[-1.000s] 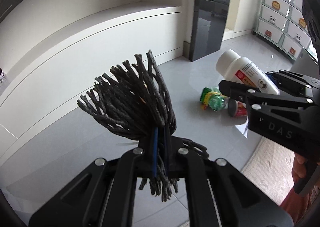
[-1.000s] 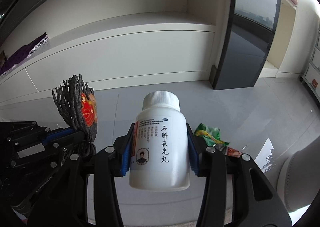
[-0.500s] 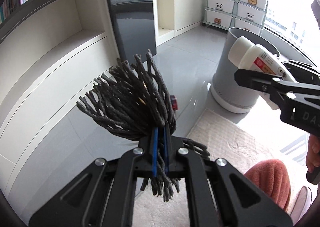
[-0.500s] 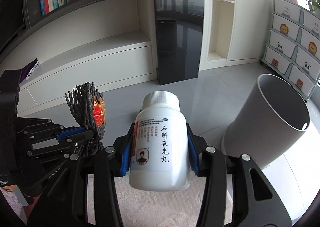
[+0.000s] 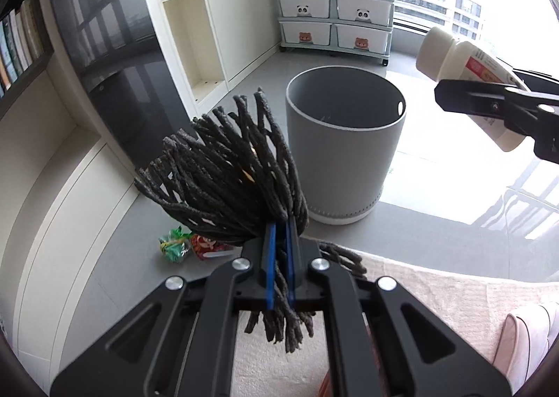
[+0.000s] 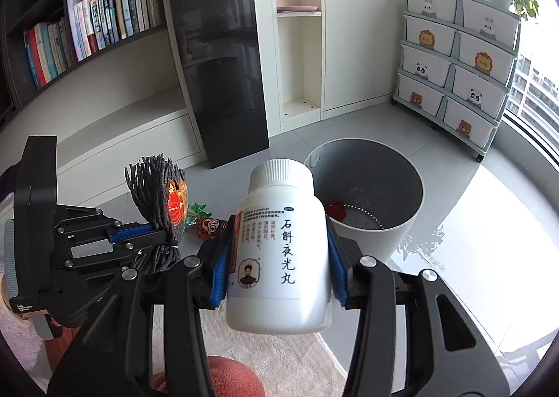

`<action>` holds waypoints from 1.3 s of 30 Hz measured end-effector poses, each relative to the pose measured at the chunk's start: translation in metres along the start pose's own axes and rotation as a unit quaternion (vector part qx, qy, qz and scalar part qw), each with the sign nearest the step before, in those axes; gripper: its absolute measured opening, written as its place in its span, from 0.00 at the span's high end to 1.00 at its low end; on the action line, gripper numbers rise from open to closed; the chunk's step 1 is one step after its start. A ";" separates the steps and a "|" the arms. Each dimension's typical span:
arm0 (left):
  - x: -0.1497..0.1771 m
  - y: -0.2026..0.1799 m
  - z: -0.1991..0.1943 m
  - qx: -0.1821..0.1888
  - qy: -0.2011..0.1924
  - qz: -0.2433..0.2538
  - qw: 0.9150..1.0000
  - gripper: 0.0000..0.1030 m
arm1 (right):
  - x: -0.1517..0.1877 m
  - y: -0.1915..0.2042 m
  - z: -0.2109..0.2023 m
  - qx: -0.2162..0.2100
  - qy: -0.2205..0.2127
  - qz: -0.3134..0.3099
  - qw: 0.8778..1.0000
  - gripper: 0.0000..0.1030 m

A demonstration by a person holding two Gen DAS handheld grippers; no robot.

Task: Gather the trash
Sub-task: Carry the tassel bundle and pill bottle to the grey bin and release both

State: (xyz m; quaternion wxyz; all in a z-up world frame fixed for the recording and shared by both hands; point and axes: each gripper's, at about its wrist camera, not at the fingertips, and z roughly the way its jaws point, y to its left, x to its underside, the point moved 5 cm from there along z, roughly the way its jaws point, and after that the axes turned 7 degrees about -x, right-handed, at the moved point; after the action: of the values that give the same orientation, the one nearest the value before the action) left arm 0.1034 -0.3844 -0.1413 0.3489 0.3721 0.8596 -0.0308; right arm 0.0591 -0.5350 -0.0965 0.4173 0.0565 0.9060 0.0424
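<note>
My left gripper (image 5: 279,257) is shut on a dark grey net bag (image 5: 230,170) with something red and orange inside; it also shows in the right wrist view (image 6: 157,208). My right gripper (image 6: 279,257) is shut on a white pill bottle (image 6: 279,257) with black Chinese lettering, seen from the left wrist at upper right (image 5: 471,82). A grey round trash bin (image 5: 342,145) stands on the floor ahead of both grippers (image 6: 384,194), with something red at its bottom (image 6: 337,210). A green wrapper (image 5: 173,245) and a small red can (image 6: 209,225) lie on the floor left of the bin.
A beige rug (image 5: 436,292) lies under the grippers. A drawer unit with animal pictures (image 6: 461,72) stands at the back right by the window. A bookshelf (image 6: 91,26) and a dark glossy panel (image 6: 223,47) line the back wall. A pink slipper (image 5: 531,334) shows at lower right.
Both grippers have swung right, away from the low white cabinet and toward the grey bin, which now stands ahead of them. The net bag and the bottle are still held.
</note>
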 end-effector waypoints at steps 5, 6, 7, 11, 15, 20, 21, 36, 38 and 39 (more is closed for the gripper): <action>-0.056 -0.024 -0.003 0.008 -0.024 0.029 0.999 0.94 | -0.026 -0.025 -0.016 -0.001 0.003 0.003 1.000 0.57; -0.066 -0.028 -0.004 0.010 -0.029 0.033 0.999 0.94 | -0.031 -0.029 -0.018 -0.001 0.003 0.004 1.000 0.57; -0.076 -0.031 -0.004 0.013 -0.033 0.037 0.999 0.94 | -0.036 -0.033 -0.021 -0.002 0.004 0.005 1.000 0.57; -0.108 -0.040 -0.005 0.027 -0.044 0.041 0.998 0.94 | -0.057 -0.052 -0.023 0.002 0.007 0.009 1.000 0.57; -0.143 -0.046 0.010 0.036 -0.049 0.041 0.997 0.94 | -0.076 -0.075 -0.013 0.017 0.011 0.015 1.000 0.57; -0.177 -0.049 0.032 0.049 -0.048 0.039 0.997 0.94 | -0.094 -0.105 0.009 0.028 0.019 0.031 0.999 0.57; -0.183 -0.050 0.037 0.053 -0.047 0.039 0.997 0.94 | -0.097 -0.111 0.015 0.029 0.021 0.032 0.999 0.57; -0.206 -0.051 0.112 0.065 -0.007 0.040 0.997 0.94 | -0.103 -0.154 0.091 0.047 0.056 0.045 0.996 0.30; -0.206 -0.052 0.117 0.067 -0.004 0.037 0.997 0.94 | -0.103 -0.157 0.092 0.048 0.053 0.045 0.996 0.30; -0.205 -0.053 0.119 0.067 -0.002 0.038 0.997 0.94 | -0.103 -0.158 0.091 0.046 0.050 0.047 0.997 0.30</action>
State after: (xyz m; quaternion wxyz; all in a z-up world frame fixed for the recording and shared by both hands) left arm 0.2351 -0.5871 -0.1140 0.3260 0.4270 0.8400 -0.0761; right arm 0.1845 -0.7027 -0.0978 0.3663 0.1163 0.9229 0.0228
